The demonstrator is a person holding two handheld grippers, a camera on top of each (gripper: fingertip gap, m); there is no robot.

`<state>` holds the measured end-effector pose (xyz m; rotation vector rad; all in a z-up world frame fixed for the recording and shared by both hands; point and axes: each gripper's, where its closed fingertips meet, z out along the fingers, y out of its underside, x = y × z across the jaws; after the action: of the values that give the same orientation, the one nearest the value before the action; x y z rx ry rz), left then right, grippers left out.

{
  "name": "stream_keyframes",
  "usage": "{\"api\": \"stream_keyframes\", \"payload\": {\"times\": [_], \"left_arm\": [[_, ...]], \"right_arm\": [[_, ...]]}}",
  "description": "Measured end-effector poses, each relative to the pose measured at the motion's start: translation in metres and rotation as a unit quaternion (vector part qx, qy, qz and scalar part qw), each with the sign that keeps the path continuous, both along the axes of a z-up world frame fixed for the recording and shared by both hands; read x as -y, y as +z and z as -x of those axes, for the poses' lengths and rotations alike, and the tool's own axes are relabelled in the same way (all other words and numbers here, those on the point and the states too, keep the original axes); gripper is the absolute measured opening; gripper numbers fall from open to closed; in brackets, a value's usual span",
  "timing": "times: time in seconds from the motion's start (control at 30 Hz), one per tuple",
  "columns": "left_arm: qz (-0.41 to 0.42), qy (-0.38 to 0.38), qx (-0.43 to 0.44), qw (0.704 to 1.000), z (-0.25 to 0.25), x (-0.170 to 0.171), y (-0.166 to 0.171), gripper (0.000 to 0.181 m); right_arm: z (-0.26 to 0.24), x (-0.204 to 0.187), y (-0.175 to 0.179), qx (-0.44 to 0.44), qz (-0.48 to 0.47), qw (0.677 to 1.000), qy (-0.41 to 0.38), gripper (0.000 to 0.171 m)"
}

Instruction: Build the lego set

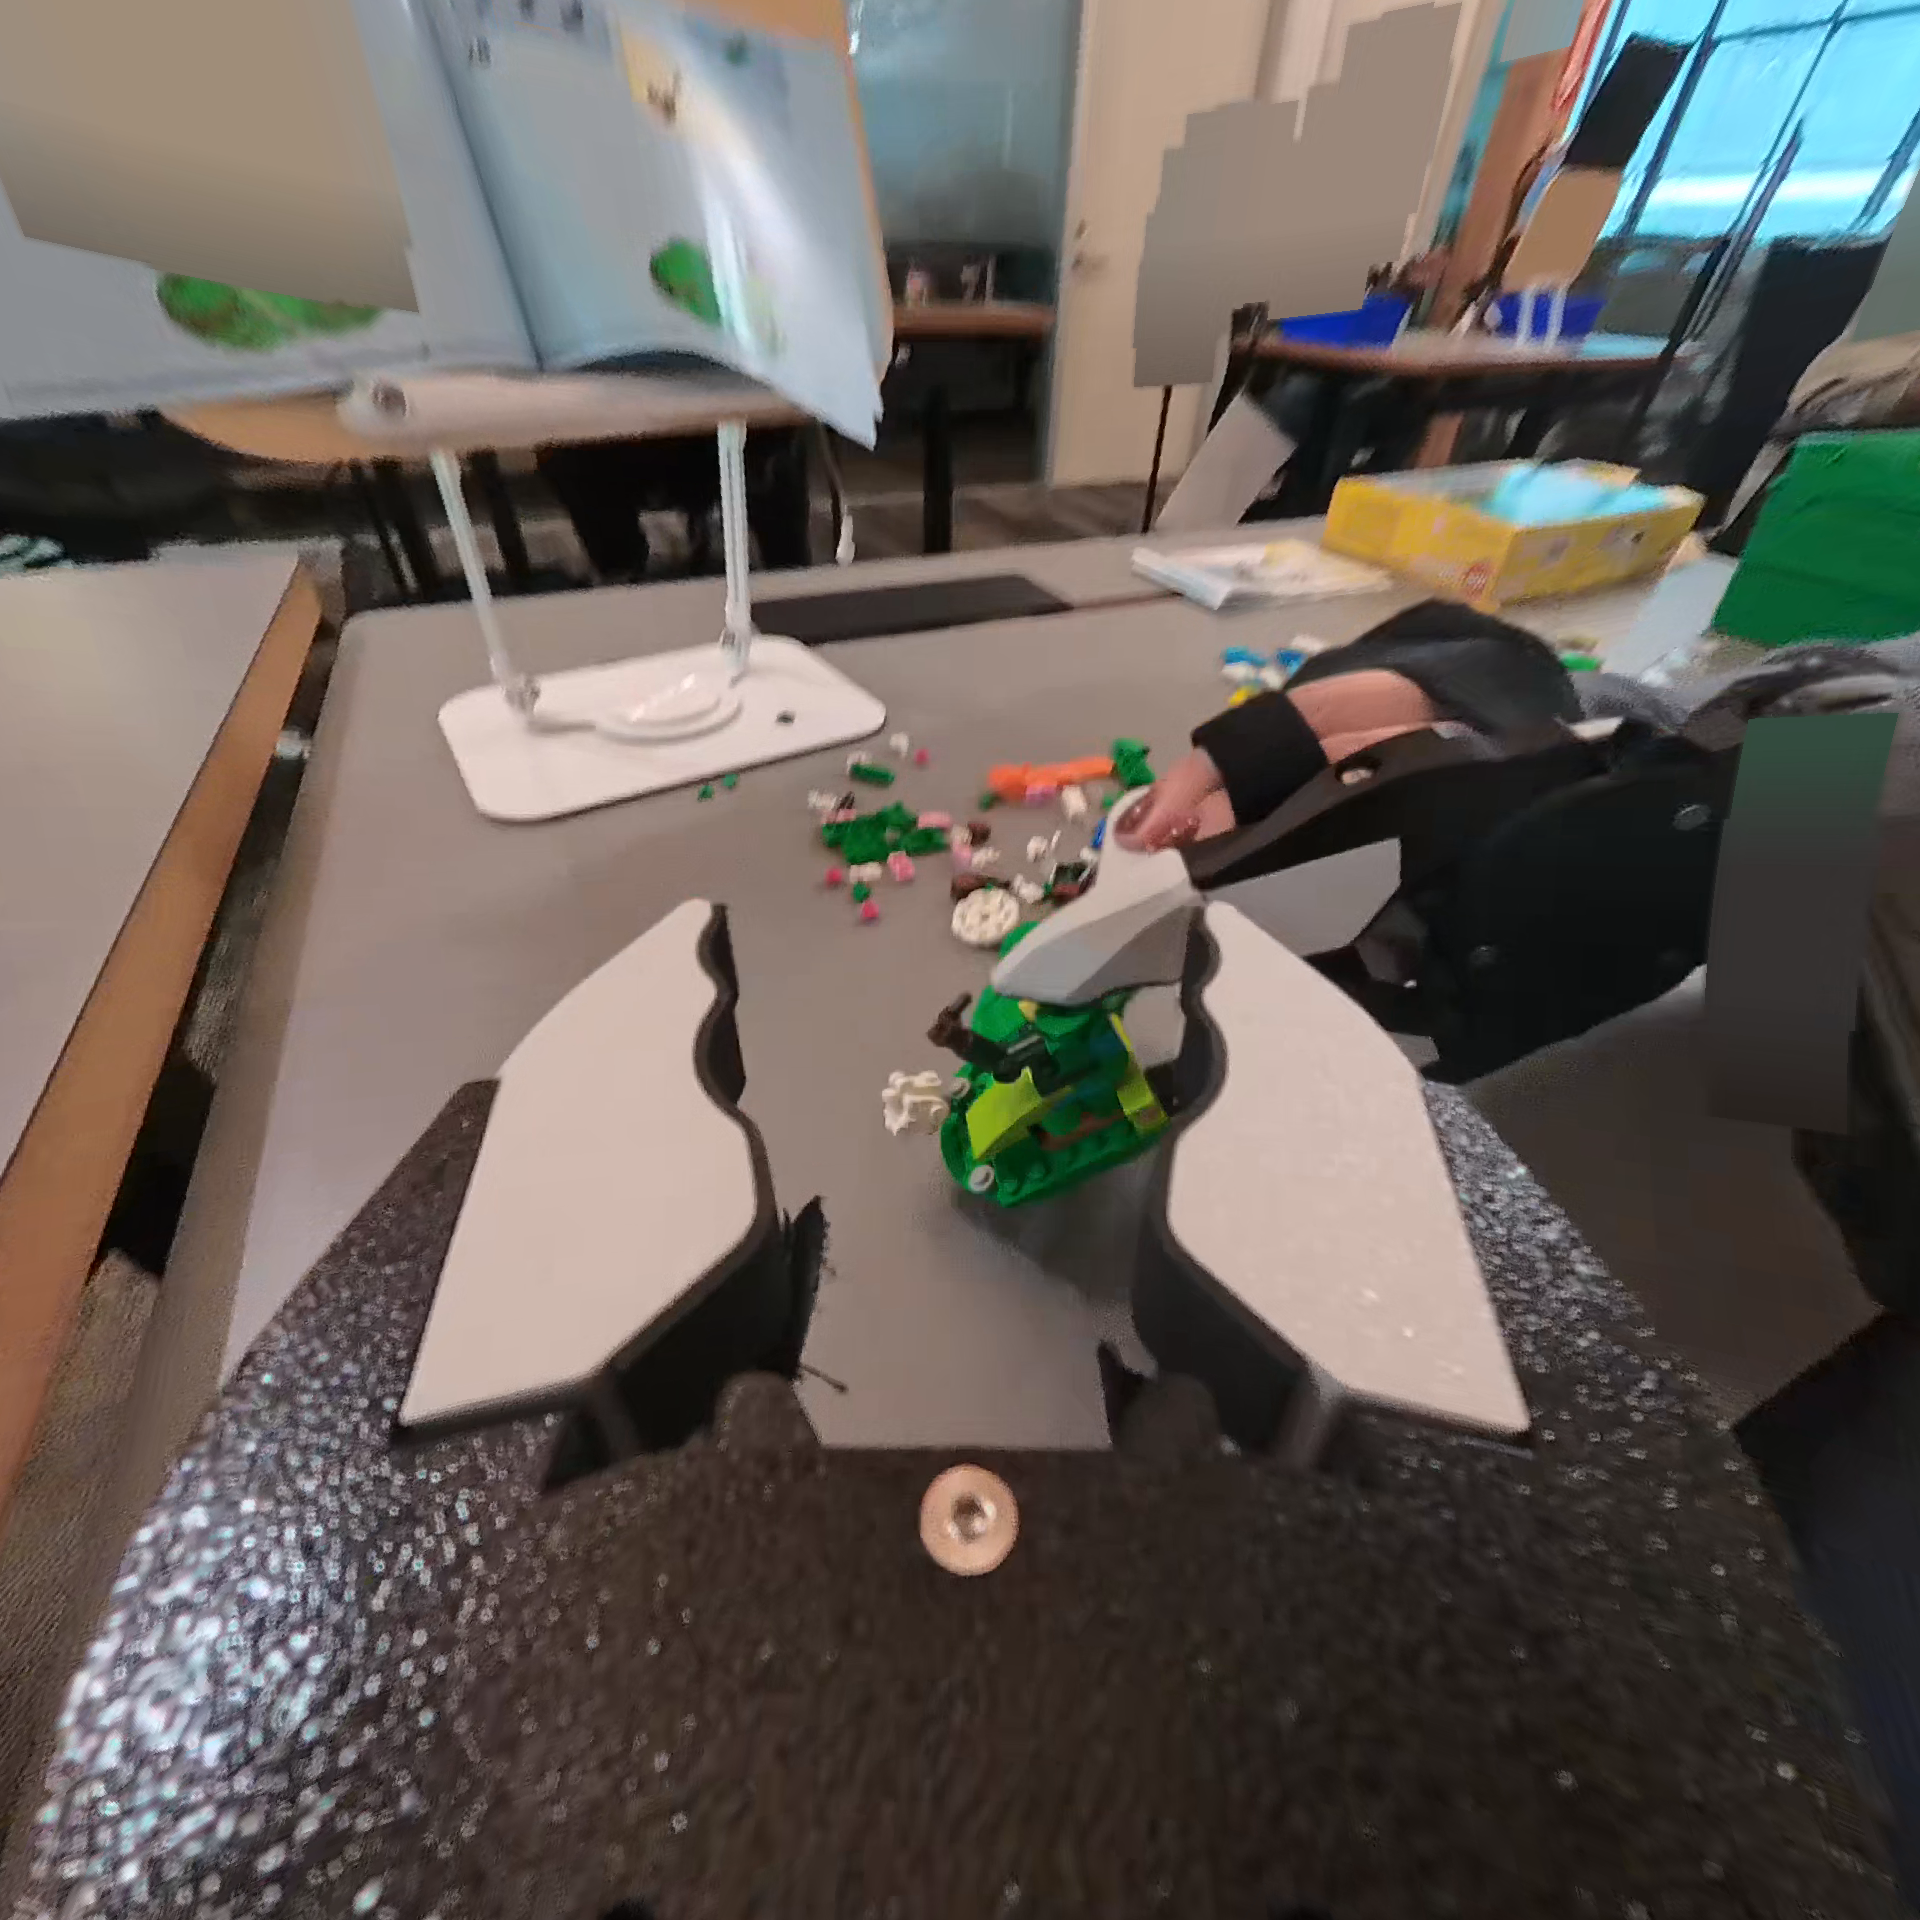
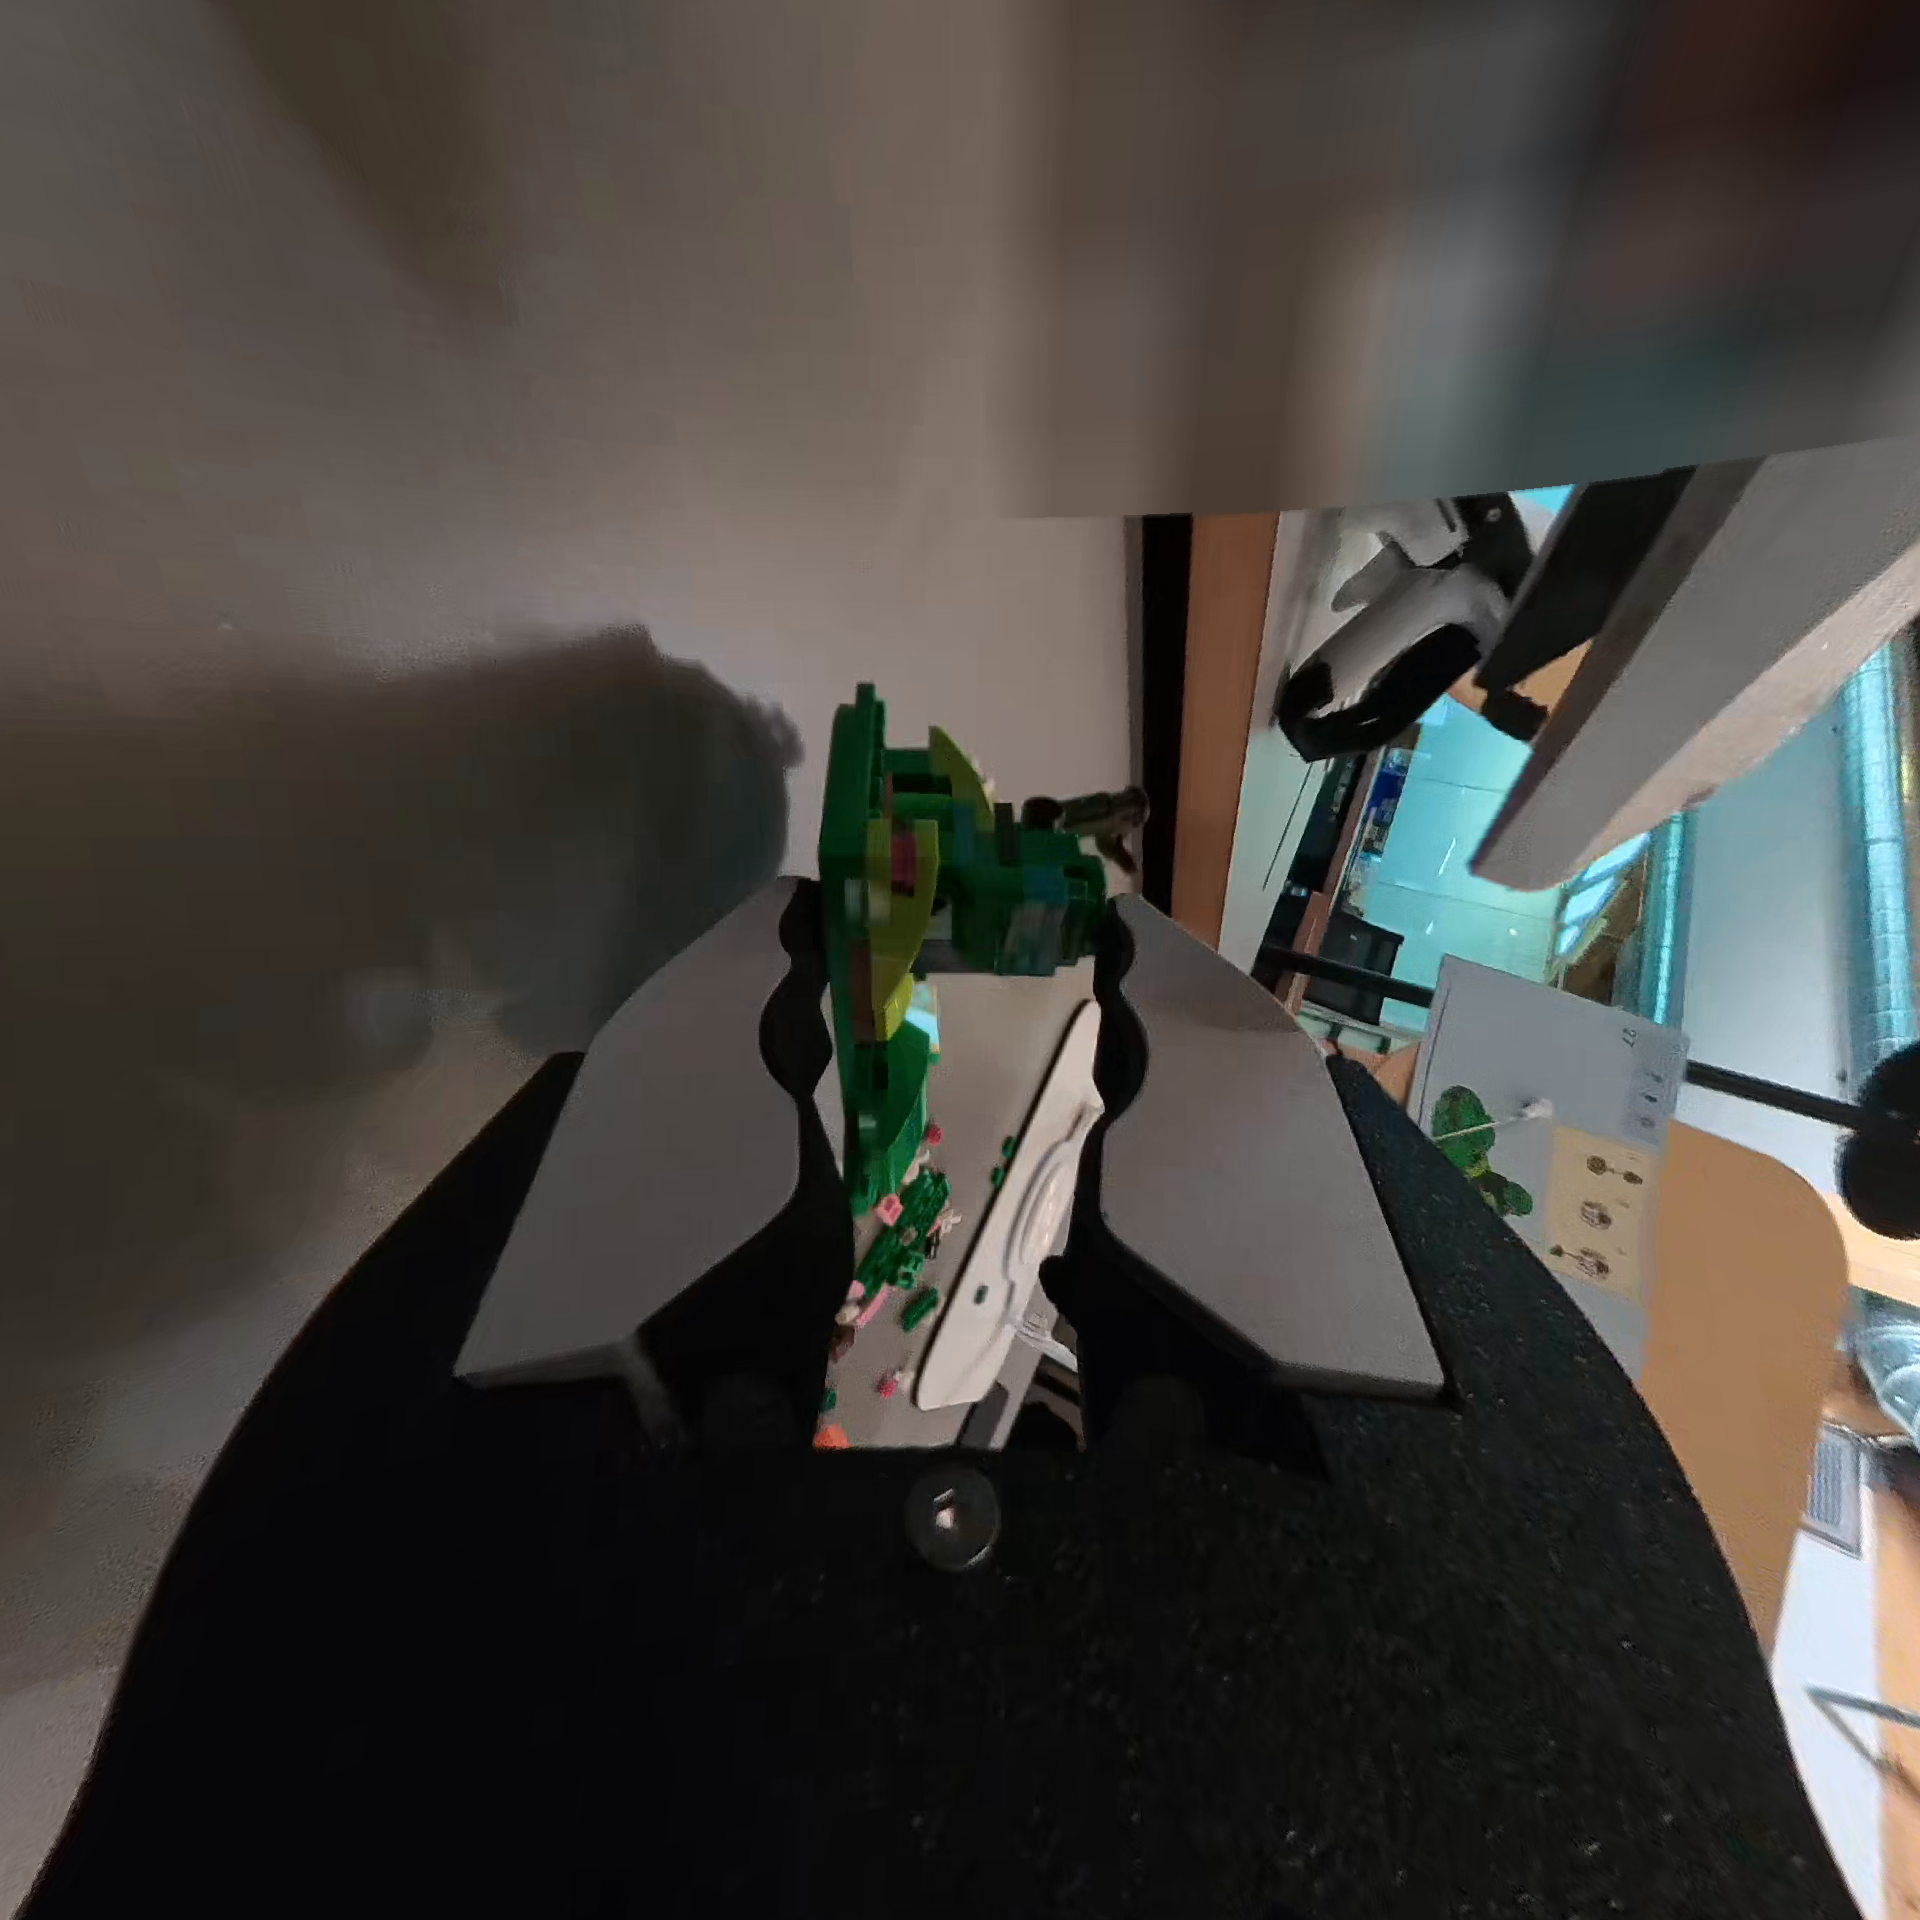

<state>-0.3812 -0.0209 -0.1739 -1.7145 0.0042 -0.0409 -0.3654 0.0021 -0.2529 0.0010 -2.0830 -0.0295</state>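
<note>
The green lego build (image 1: 1049, 1091) is a green base plate with lime and dark green parts, a brown bit and a white flower piece (image 1: 914, 1103) at its side. My right gripper (image 1: 1091, 951) comes in from the right, turned on its side, and is shut on the build, holding it tilted just over the grey table (image 1: 520, 935). In the right wrist view the build (image 2: 894, 935) sits between the fingers of my right gripper (image 2: 961, 914), its plate against the left one. My left gripper (image 1: 961, 925) is open and empty, with the build close to its right finger.
Loose green, pink, white and orange pieces (image 1: 914, 831) lie behind the build, and also show in the right wrist view (image 2: 904, 1216). A white stand (image 1: 665, 717) holds an open instruction booklet (image 1: 665, 187). A yellow box (image 1: 1507, 530) and papers lie far right. A second table (image 1: 125, 748) stands left.
</note>
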Motion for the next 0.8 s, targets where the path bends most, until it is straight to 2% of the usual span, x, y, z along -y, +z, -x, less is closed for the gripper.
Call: {"api": "stream_keyframes", "payload": {"times": [0.3,0.67,0.8], "left_arm": [[0.116,0.013,-0.021,0.993,0.0,0.001,-0.046,0.086],[0.144,-0.01,-0.006,0.99,-0.006,0.0,-0.059,0.088],[0.159,-0.014,-0.008,0.987,-0.007,0.0,-0.066,0.088]], "right_arm": [[0.008,0.0,-0.009,-0.021,-0.023,0.999,0.007,0.049],[-0.007,-0.003,-0.023,0.011,-0.064,0.998,0.021,0.054],[-0.012,-0.004,-0.02,0.034,-0.043,0.998,0.015,0.066]]}}
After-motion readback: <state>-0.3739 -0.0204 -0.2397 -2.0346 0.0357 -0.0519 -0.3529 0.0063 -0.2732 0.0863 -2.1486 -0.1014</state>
